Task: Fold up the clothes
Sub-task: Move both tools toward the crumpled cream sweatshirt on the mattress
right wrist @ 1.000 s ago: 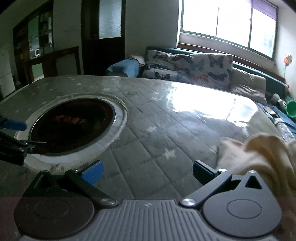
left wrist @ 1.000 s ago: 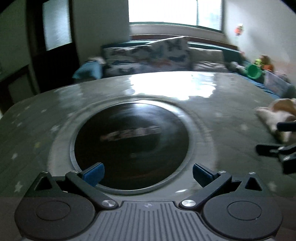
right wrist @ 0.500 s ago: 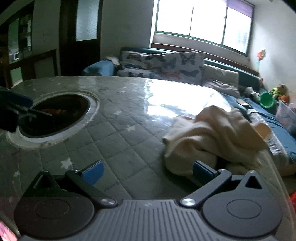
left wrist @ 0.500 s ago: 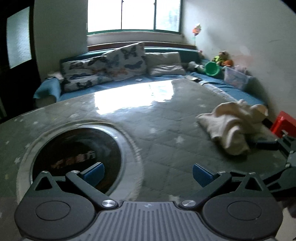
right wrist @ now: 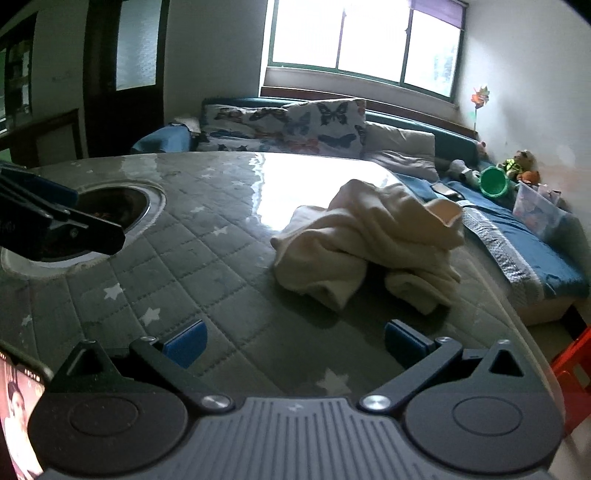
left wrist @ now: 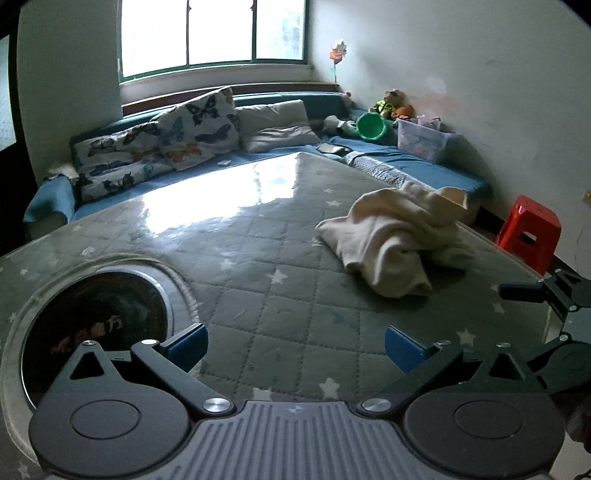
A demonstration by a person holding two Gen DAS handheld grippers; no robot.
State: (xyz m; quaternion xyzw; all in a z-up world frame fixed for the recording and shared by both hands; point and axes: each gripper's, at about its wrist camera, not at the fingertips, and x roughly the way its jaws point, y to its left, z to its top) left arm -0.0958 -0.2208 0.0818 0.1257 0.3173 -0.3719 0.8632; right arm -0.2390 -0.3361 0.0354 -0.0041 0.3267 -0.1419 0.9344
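- The left tool [left wrist: 295,343] hovers over the quilted grey-green worktop [left wrist: 258,280], its blue-tipped fingers [left wrist: 186,341] spread wide with nothing between them; the star-printed cover shows through the gap.
- The right tool [right wrist: 295,341] is likewise spread wide and empty, hanging above the near part of the same worktop; in the left wrist view it enters at about 3 o'clock [left wrist: 546,295], and only its dark linkage shows there.
- The cream garment [left wrist: 395,236] lies crumpled in a loose heap on the worktop, unfolded, toward 2 o'clock from the left tool; in the right wrist view it [right wrist: 365,251] sits near 12 o'clock, just beyond the fingers and apart from them; neither tool touches it.
- A round dark inset [left wrist: 92,325] with a pale rim is set into the worktop at about 9 o'clock of the left wrist view; the right wrist view shows it [right wrist: 110,203] at 10 o'clock, partly hidden by the left tool's dark body.
- Beyond the worktop, at 12 o'clock, a blue sofa [left wrist: 406,155] carries butterfly-print cushions [left wrist: 192,129] under a bright window [left wrist: 218,33]; a green bucket [left wrist: 371,125] stands at its far right end.
- A red stool [left wrist: 528,229] stands on the floor at 3 o'clock, off the worktop's right edge.
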